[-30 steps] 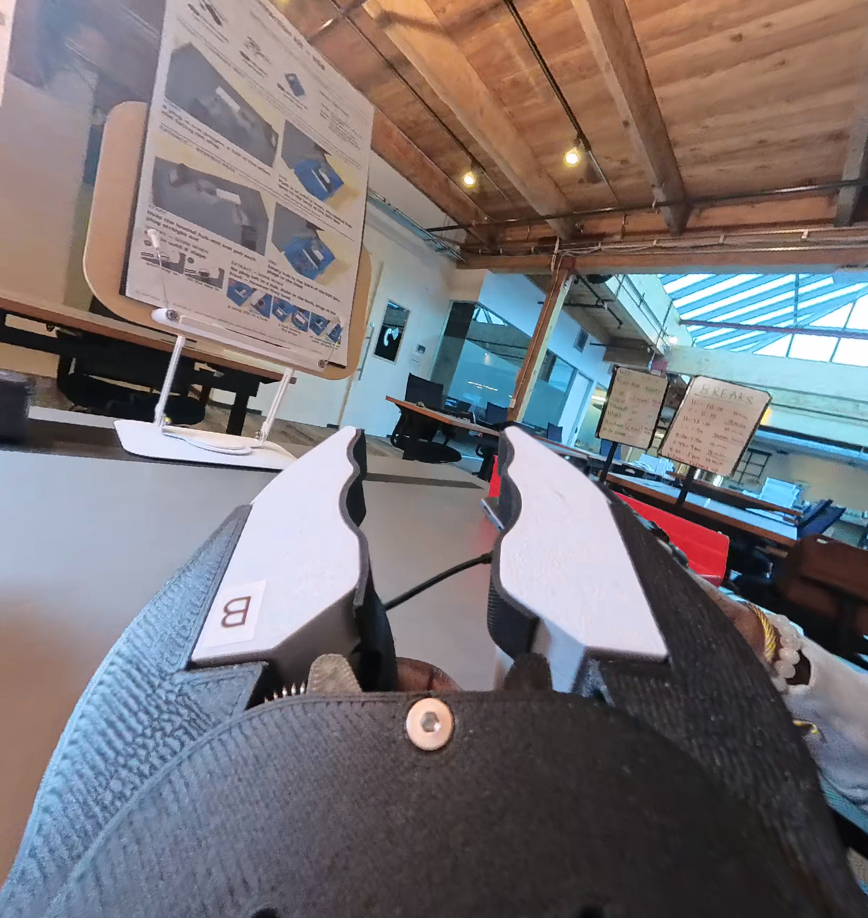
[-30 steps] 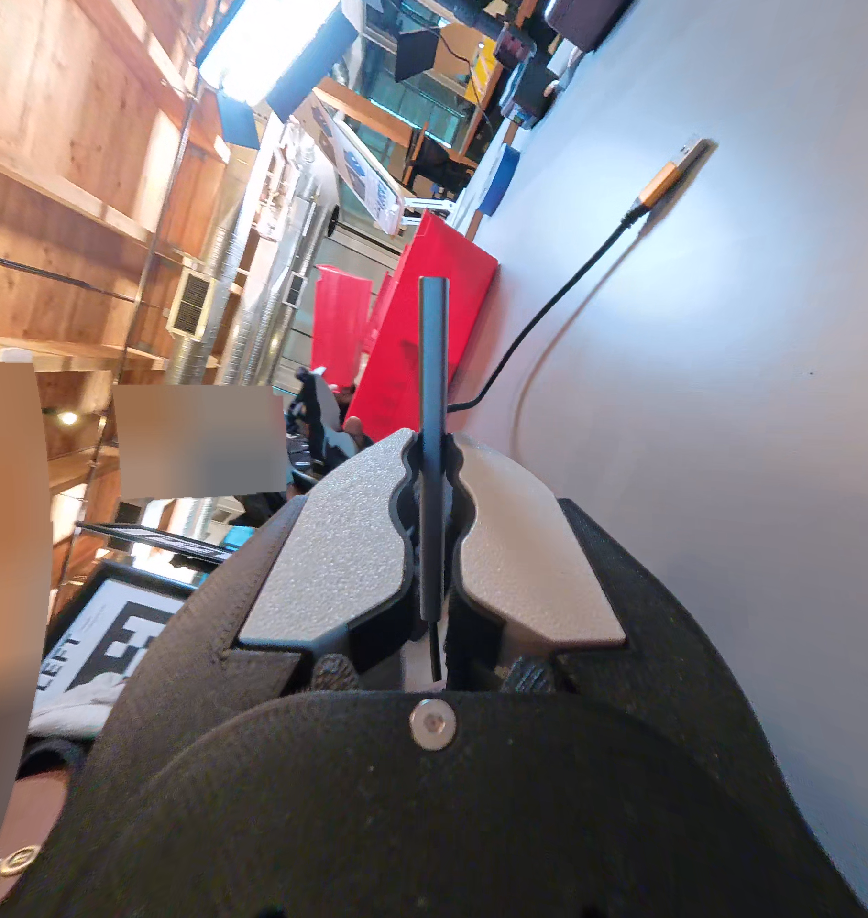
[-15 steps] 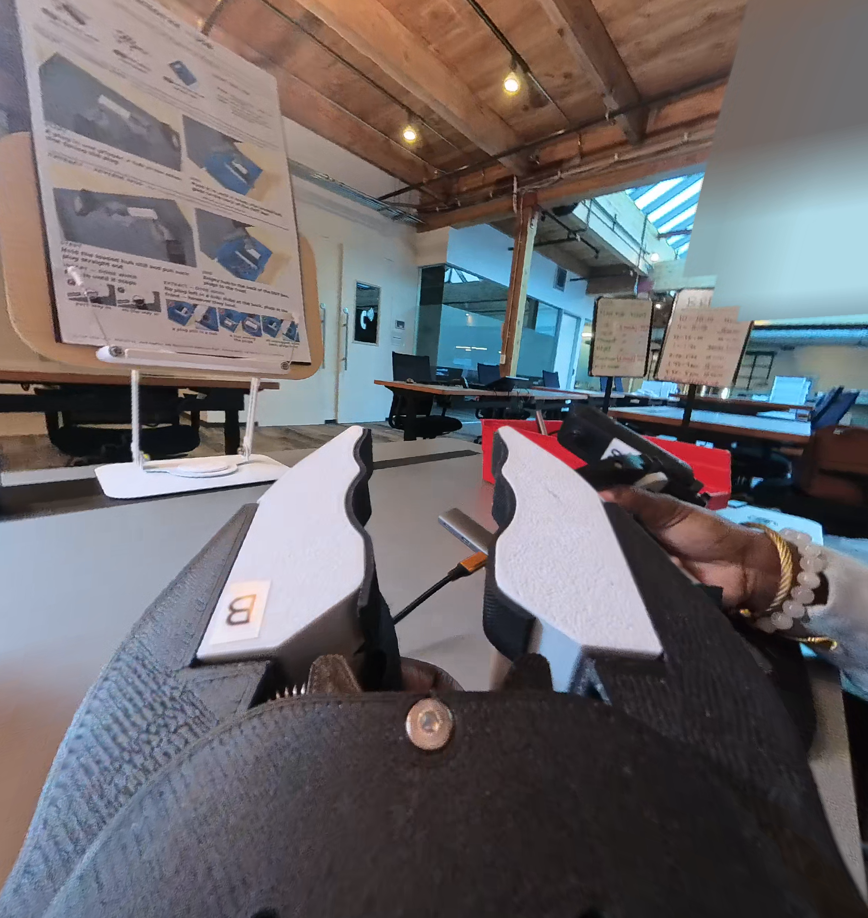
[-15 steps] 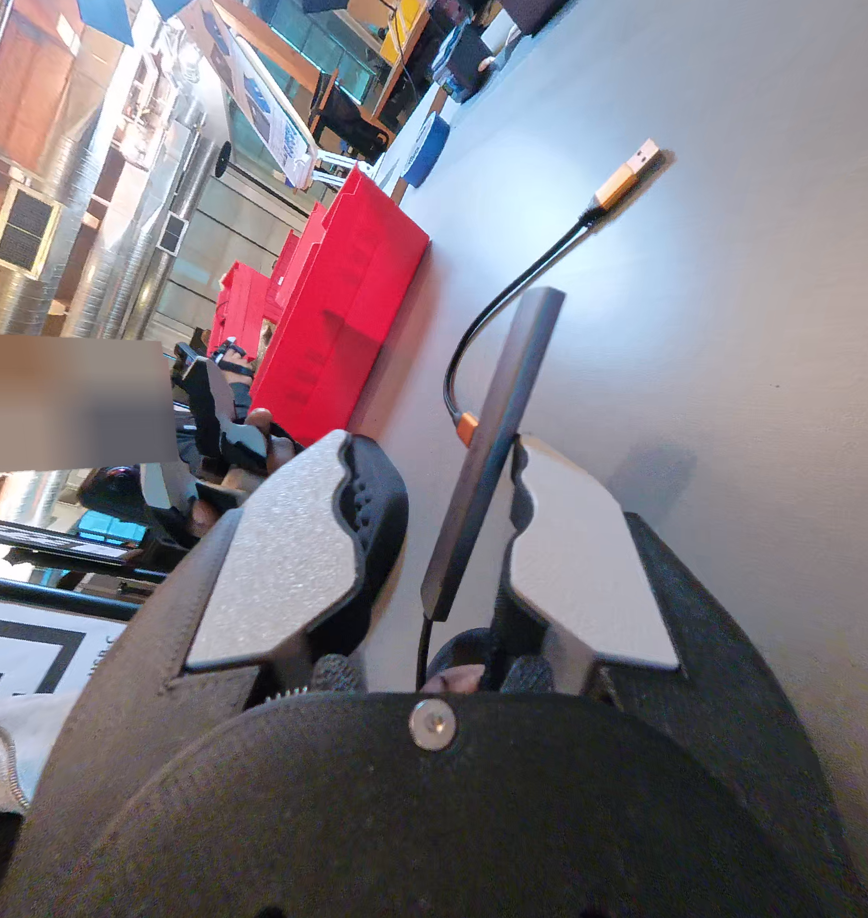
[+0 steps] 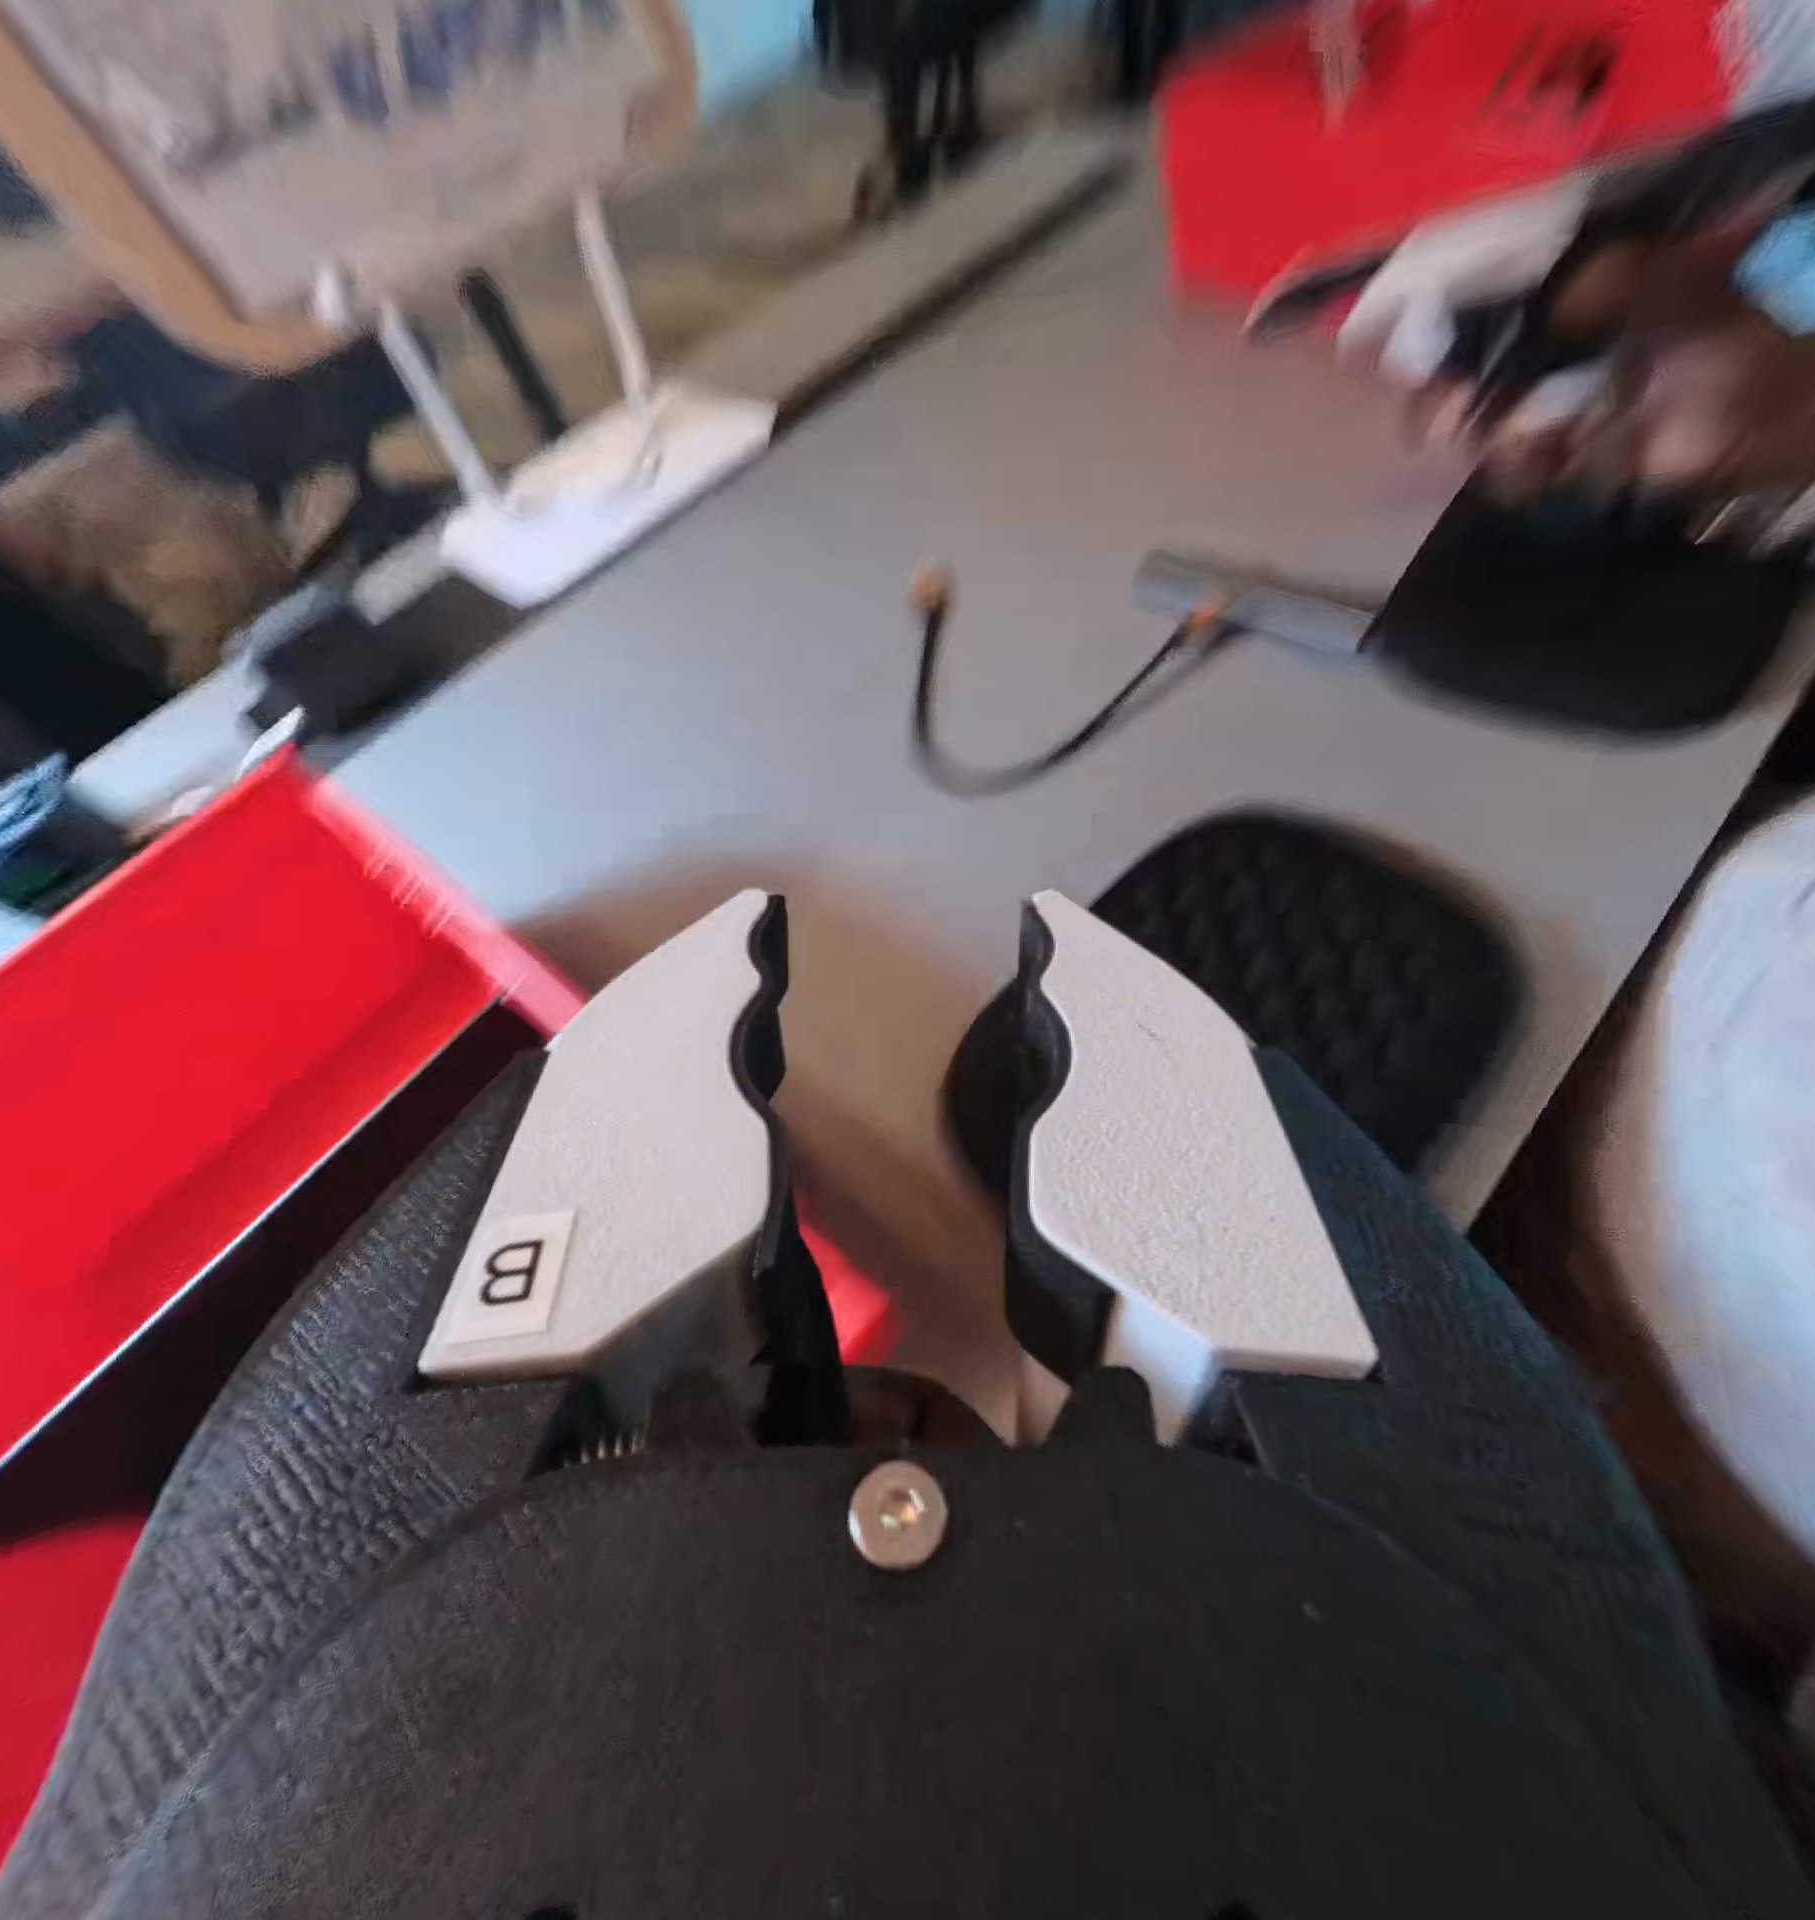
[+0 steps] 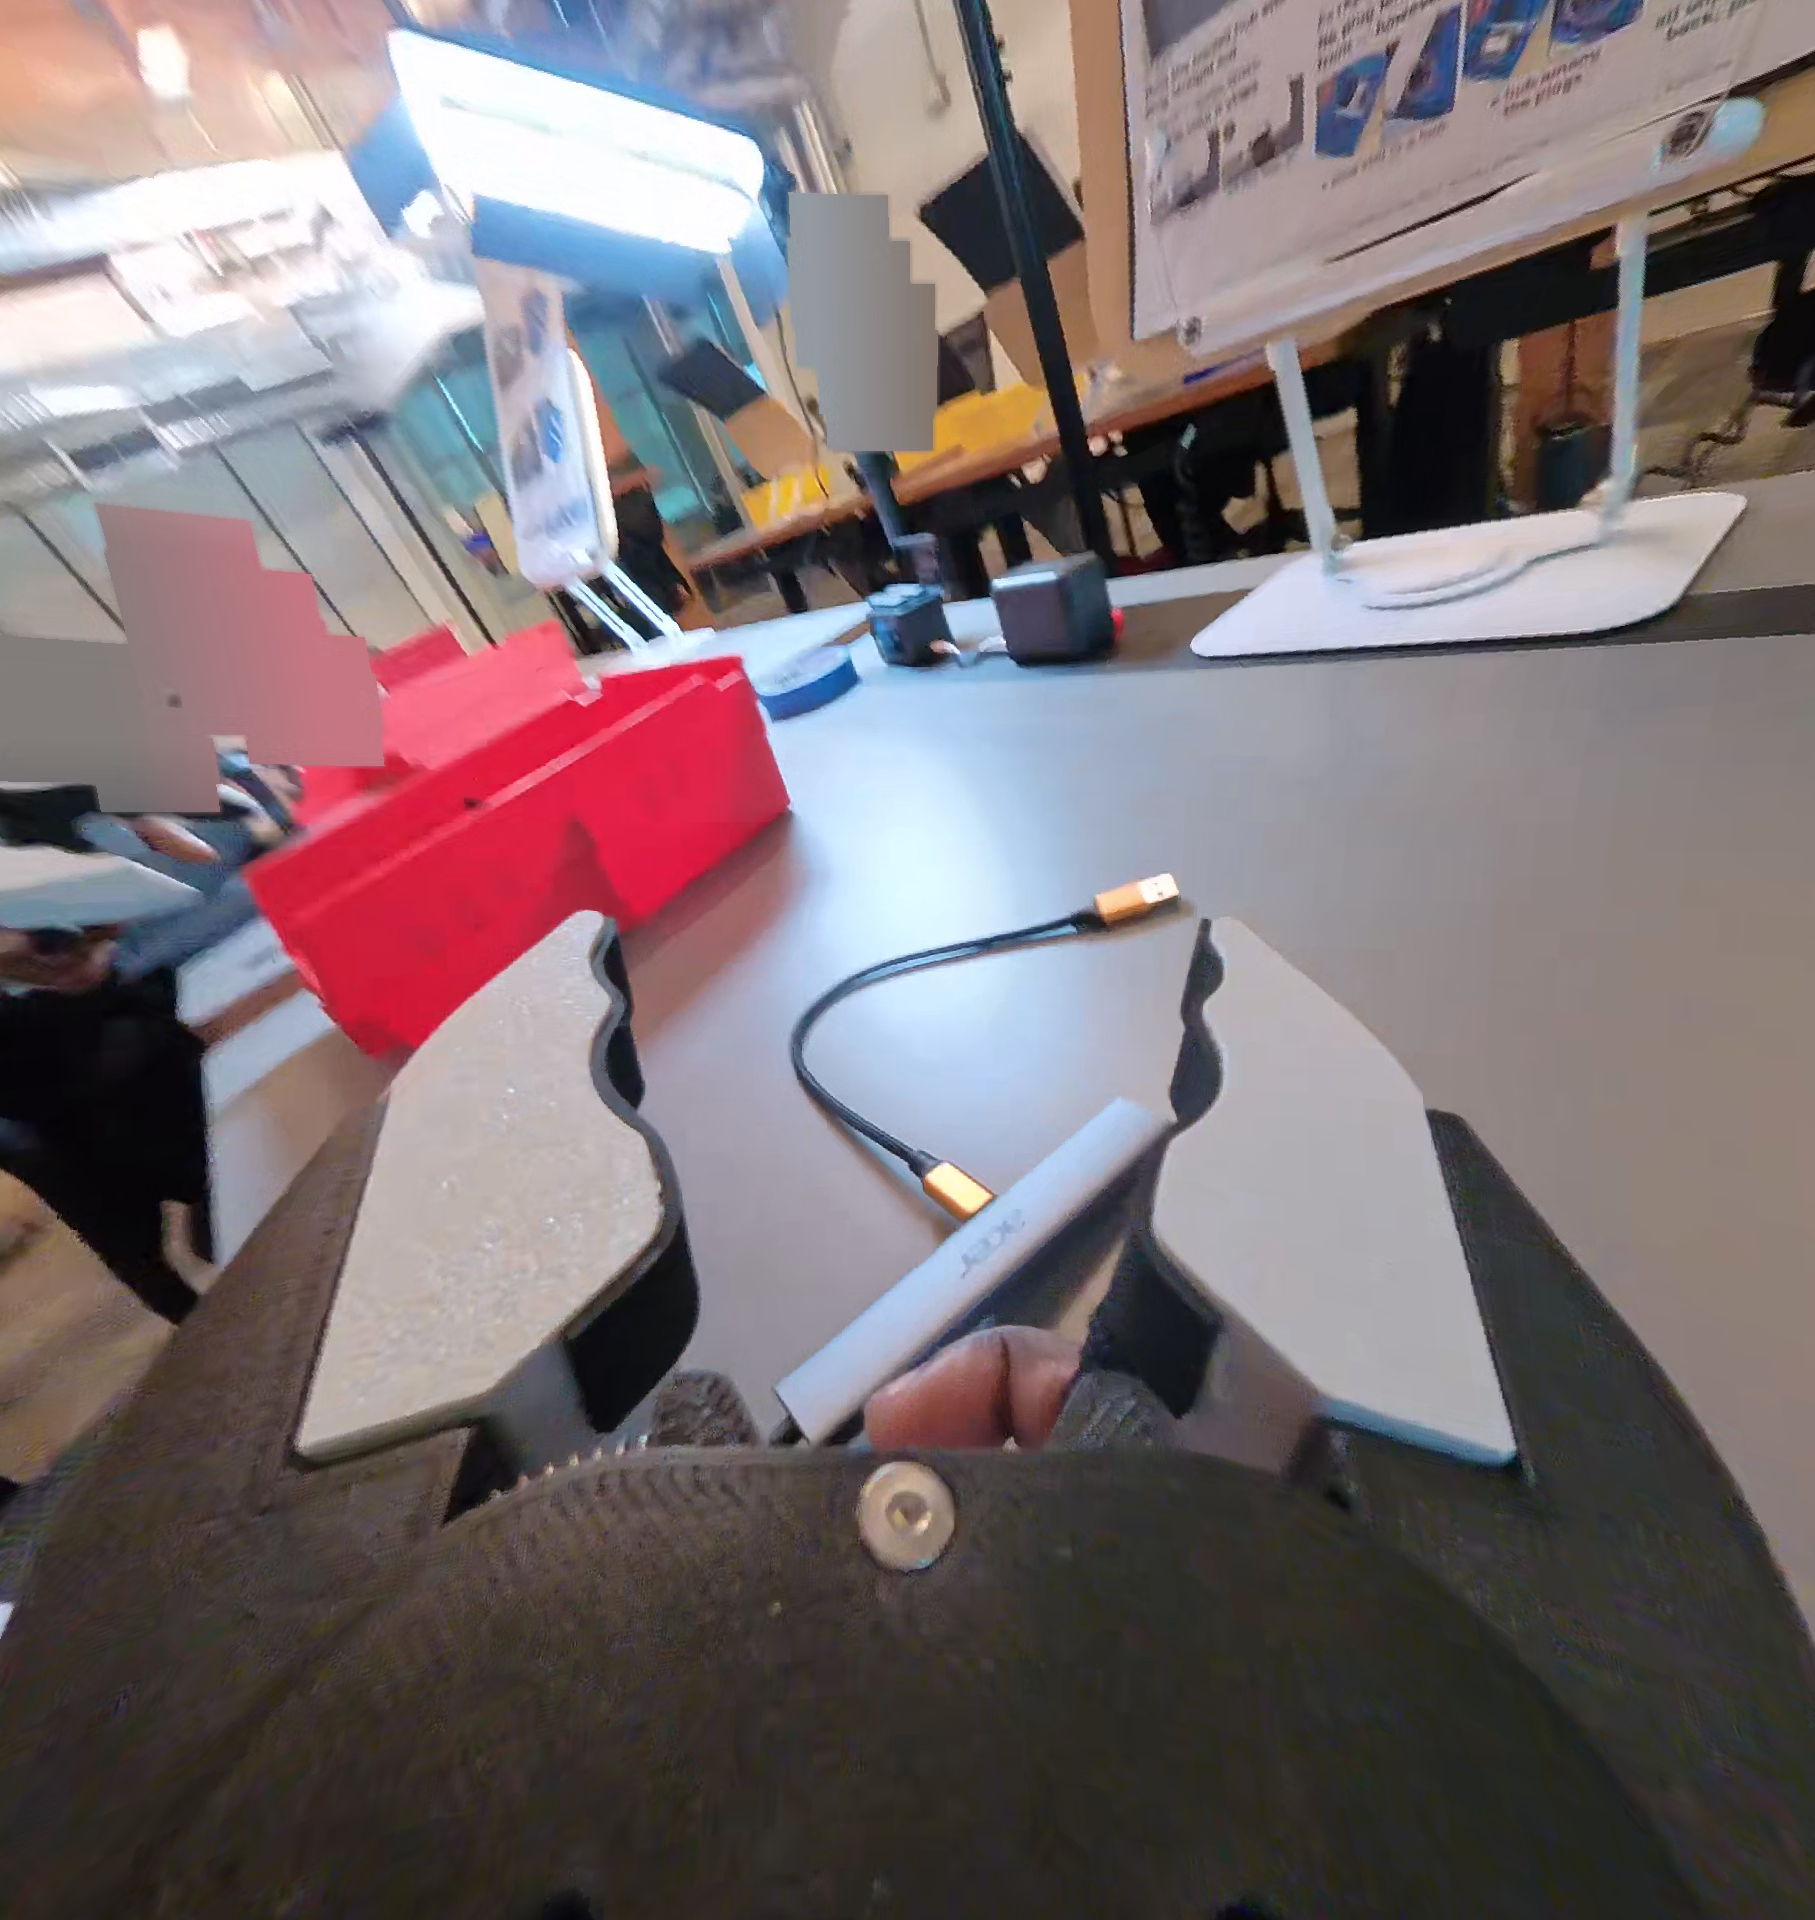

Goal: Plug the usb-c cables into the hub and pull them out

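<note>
The grey hub (image 6: 986,1262) lies low between my right gripper's (image 6: 903,935) wide-open fingers, its far end by the right finger (image 6: 1287,1143); nothing clamps it. A black cable (image 6: 830,1081) with an orange plug (image 6: 953,1190) is plugged into the hub's side. Its free orange end (image 6: 1137,899) rests on the grey table (image 6: 1454,831). The blurred left wrist view shows the hub (image 5: 1246,608), the cable (image 5: 996,764) and the right gripper's black body (image 5: 1568,644) far ahead. My left gripper (image 5: 903,914) is open and empty, close to the table's near edge.
A red bin (image 5: 155,1091) sits just left of my left gripper, and shows in the right wrist view (image 6: 529,810). A black textured rounded object (image 5: 1318,966) lies right of it. A white stand base (image 6: 1474,577), black cubes (image 6: 1054,618) and blue tape (image 6: 809,681) stand at the back. The grey hub (image 6: 986,1262) is about 10 cm from my right fingertips and 30 cm from my left.
My right gripper was shut on the hub, then opened wide and rolled level; the hub now lies flat between its fingers. My left gripper pulled back and tilted down toward the table.
</note>
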`<state>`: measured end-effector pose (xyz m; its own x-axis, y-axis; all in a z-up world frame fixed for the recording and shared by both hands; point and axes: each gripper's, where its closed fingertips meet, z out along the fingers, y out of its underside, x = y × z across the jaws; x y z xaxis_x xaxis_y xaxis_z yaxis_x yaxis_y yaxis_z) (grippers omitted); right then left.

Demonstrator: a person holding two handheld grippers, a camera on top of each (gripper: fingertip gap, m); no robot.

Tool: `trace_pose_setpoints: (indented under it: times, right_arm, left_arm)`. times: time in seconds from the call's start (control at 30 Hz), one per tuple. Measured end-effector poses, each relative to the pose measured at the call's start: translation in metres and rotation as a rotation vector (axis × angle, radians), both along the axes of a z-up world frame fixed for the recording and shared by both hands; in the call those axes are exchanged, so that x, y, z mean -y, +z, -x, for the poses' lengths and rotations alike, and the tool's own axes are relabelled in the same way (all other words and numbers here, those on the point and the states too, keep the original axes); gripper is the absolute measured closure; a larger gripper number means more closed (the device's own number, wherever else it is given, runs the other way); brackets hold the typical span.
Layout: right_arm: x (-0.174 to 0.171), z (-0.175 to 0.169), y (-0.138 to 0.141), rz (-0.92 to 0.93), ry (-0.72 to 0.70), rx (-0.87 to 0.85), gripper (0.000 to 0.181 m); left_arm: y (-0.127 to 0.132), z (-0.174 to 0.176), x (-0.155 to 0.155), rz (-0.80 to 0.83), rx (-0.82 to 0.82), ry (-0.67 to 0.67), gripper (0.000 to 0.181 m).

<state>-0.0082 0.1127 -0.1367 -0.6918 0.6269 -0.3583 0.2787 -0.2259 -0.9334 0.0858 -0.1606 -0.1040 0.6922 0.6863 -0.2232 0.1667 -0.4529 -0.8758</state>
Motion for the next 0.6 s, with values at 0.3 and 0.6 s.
trace_pose_setpoints:
  times: [0.3,0.6]
  right_arm:
    - [0.012,-0.007,0.0,0.077,0.099,0.022,0.087]
    - [0.004,0.003,-0.006,0.157,0.075,0.124,0.098]
  left_arm:
    - [-0.067,0.028,0.142,0.795,0.46,0.063,0.141]
    - [-0.125,0.039,0.138,0.951,0.557,-0.273,0.145]
